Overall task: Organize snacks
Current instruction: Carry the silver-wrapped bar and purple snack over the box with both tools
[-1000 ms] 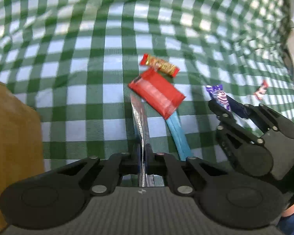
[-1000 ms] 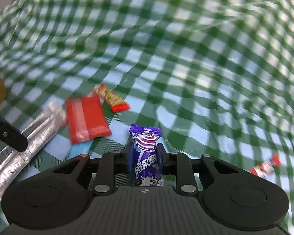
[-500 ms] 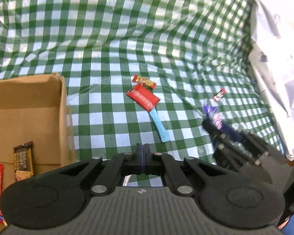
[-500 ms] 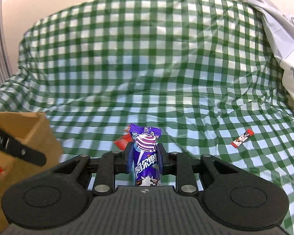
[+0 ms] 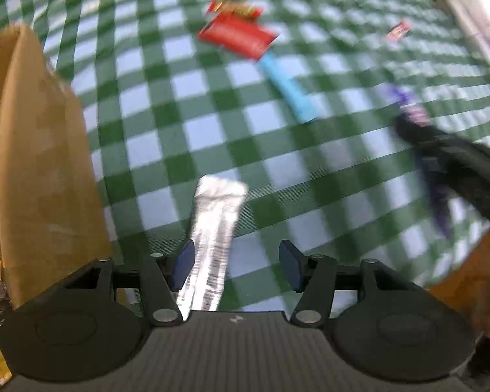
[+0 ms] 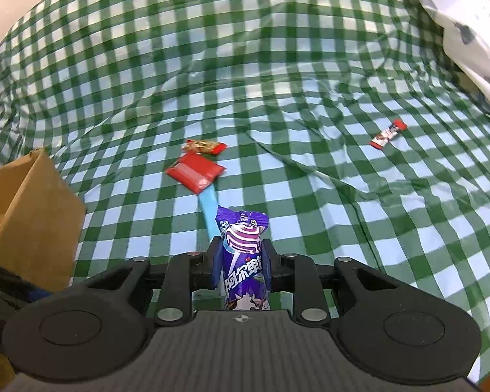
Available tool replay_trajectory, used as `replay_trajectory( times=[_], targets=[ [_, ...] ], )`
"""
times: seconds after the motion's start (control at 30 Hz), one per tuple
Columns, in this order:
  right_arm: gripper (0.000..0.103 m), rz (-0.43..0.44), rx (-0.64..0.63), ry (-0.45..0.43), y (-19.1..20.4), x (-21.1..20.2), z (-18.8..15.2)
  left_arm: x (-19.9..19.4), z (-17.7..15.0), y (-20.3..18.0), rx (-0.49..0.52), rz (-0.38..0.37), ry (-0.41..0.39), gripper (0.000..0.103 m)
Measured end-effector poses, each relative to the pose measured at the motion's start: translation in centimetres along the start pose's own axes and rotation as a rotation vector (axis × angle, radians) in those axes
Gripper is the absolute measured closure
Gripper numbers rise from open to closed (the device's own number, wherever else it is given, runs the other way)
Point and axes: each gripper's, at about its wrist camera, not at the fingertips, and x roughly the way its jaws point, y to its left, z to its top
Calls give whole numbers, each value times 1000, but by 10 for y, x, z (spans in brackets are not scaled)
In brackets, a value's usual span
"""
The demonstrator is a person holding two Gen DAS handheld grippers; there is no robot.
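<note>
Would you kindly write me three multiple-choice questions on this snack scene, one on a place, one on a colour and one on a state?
1. Where does the cardboard box stand relative to the red packet in the right wrist view?
A. To its left
B. To its right
C. On top of it

2. What colour is the lollipop wrapper in the right gripper?
A. Yellow
B. Purple
C. Orange

3. How does the left gripper stand?
A. Shut on the silver packet
B. Shut with nothing in it
C. Open, with the silver packet between its fingers

Answers:
1. A, the box sits at the left edge, the red packet nearer the centre.
2. B, the wrapper is purple with a white swirl.
3. C, a wide gap shows between the blue pads, and the packet lies by the left one only.
</note>
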Motion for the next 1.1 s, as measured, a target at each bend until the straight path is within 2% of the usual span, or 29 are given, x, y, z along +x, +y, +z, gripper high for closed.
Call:
replay_trajectory(
  times=[0.03,0.07,0.13,0.2,0.23,0.3,0.33,0.43,0.57,0.77,0.93,1.1],
  targets=[
    [77,3,5,-1,-2,1,0,9,0,5,-16,28,24,28],
    [77,7,8,-1,-5,2,1,17,0,13,-37,49,48,29],
    [77,14,7,0,-7,4,0,28,-1,27,-78,18,97,35],
    [77,17,10,2,-7,5,0,22,-2,31,-111,23,73,65],
    [77,19,14,1,-8,4,-1,17,-3,30,-92,12,67,78],
    [77,18,20,-3,-4,0,-2,6,-7,30,-87,17,42,88],
    [77,15,23,-7,0,-3,-3,-3,-9,29,-79,18,23,101],
    [77,17,31,-28,6,-18,-1,-39,-16,31,-94,-32,-40,101],
    [77,30,21,-93,23,-54,5,-108,-33,39,-87,-75,-196,101],
    [77,105,25,-154,66,-109,6,-199,-86,68,-157,-111,-360,101],
    [77,222,-4,-162,122,-148,-4,-241,-150,111,-239,-34,-414,101],
    [77,318,-83,-116,181,-168,-16,-255,-199,158,-344,-3,-421,101]
  ],
)
